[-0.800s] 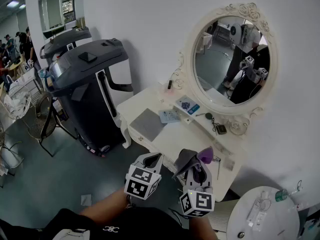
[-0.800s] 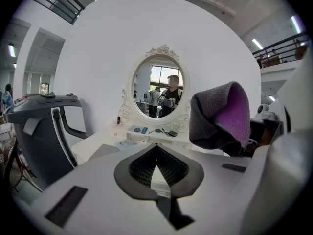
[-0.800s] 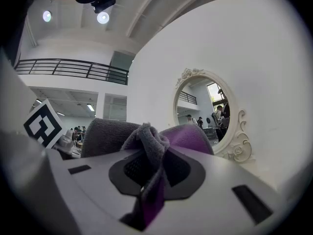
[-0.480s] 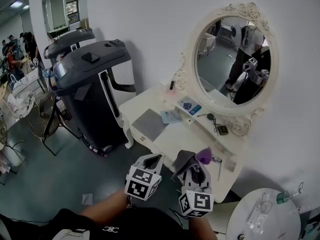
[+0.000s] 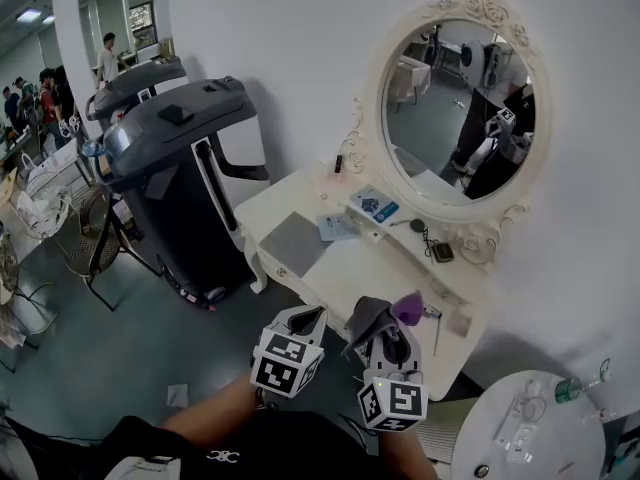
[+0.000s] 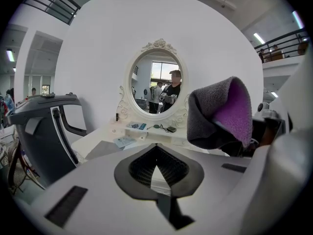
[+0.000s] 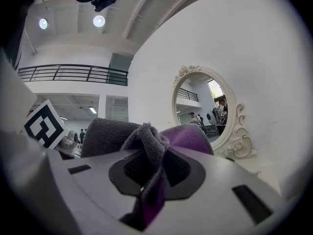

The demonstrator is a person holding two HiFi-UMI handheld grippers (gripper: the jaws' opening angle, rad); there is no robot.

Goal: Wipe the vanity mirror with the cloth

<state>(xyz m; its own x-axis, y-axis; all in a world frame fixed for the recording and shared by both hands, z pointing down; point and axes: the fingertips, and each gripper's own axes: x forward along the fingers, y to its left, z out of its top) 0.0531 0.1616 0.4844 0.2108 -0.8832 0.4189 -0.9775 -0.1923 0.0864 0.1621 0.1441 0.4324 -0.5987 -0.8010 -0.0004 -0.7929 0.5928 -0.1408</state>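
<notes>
The ornate white-framed oval vanity mirror [image 5: 458, 108] above the white bench [image 5: 345, 273] stands well apart from the grey-and-purple cloth [image 5: 375, 315] pinched in the right gripper [image 5: 392, 340] fingers, so the approach likely calls for a forward reach, while the left gripper [image 5: 305, 318] fingers press together empty.

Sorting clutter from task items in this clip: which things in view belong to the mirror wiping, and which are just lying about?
In the job: vanity mirror; grey-purple cloth, clamped in the right tongs.
Lying about: treadmill; grey mat and packets on the vanity table; round side table.
</notes>
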